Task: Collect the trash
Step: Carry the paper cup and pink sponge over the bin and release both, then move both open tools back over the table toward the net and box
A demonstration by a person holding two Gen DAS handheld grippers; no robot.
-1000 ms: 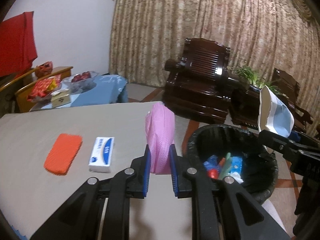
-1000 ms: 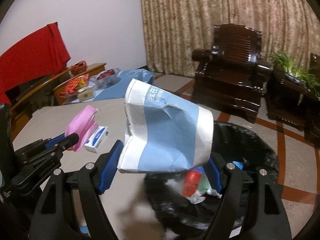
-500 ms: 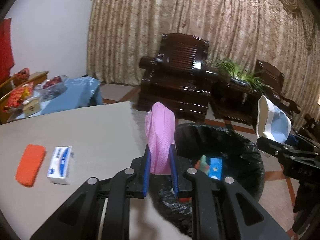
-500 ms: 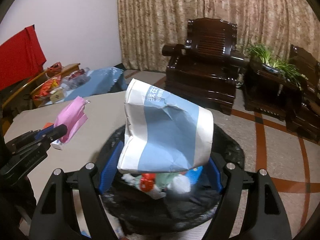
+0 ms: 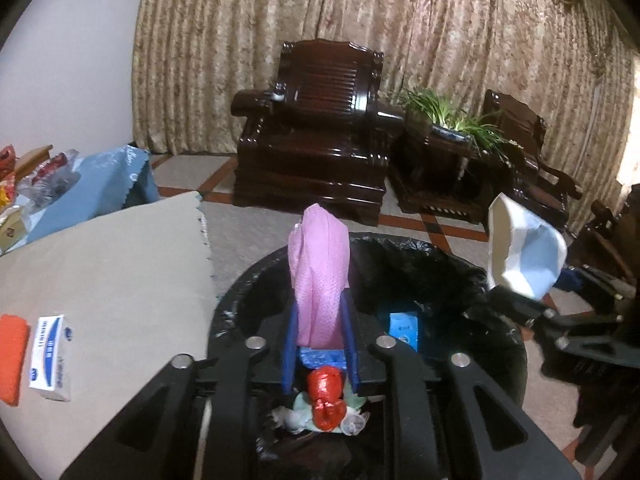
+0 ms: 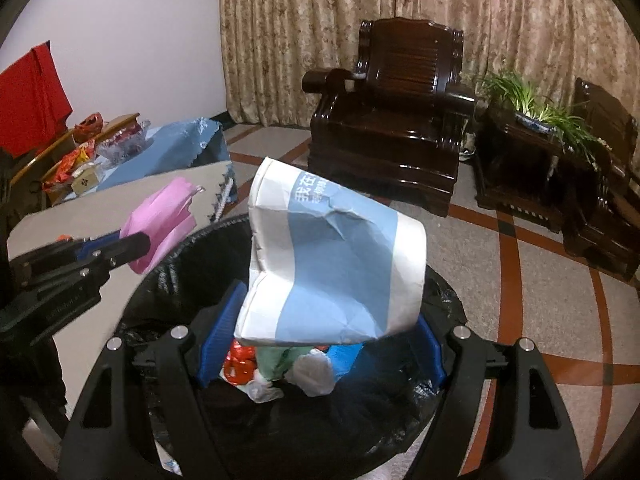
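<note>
Beneath both grippers a black-lined trash bin [image 6: 444, 312] is seen, already holding a red wrapper [image 5: 326, 398], pale crumpled scraps and a small blue packet [image 5: 404, 328], so part of the collecting is judged done.

Nearest in the left wrist view, the left gripper [image 5: 319, 350] is held over the bin's near side with a pink mesh cloth [image 5: 319, 276] between its blue pads. The jaws are opening; the cloth is not yet seen to fall, and whether the pads press it cannot be told for certain, since a narrow gap seems to show at the sides. The cloth stands upright, its long axis running up and away from the jaws, its rounded end pointing toward the far rim.

Over the bin's other side, the right gripper [image 6: 320, 336] is clenched wide on a crushed blue-and-white paper cup [image 6: 332, 264]. The cup is held by its lower, flattened edge; its long axis is tilted up and away, the open mouth turned to the left of the right wrist view.

Farther off, on the grey table [image 5: 120, 264], a white tissue pack [image 5: 50, 356] and an orange sponge [image 5: 12, 360] are left; whether they count as trash is uncertain.

Both held items remain to be dropped.
</note>
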